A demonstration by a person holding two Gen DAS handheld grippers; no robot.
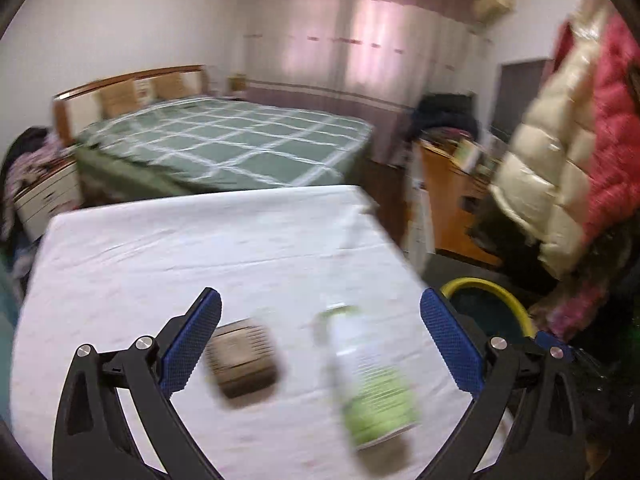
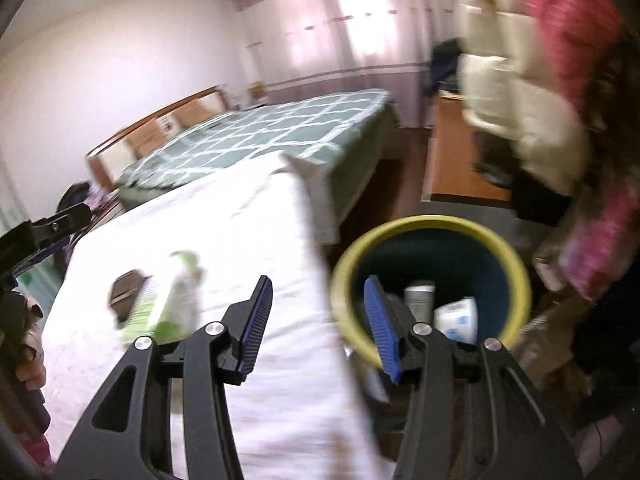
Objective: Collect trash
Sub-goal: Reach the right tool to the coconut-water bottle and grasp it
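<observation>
A green-and-white bottle lies on the white-clothed table, with a small brown box to its left. My left gripper is open above them, both lying between its blue pads. In the right wrist view the bottle and box lie on the table's left part. My right gripper is open and empty, over the table's right edge beside the yellow-rimmed bin. The bin holds a grey container and a white-blue packet.
A bed with a green checked cover stands behind the table. An orange cabinet and hanging cream and pink jackets are at the right. The bin's rim shows past the table's right edge. A drawer unit stands at the left.
</observation>
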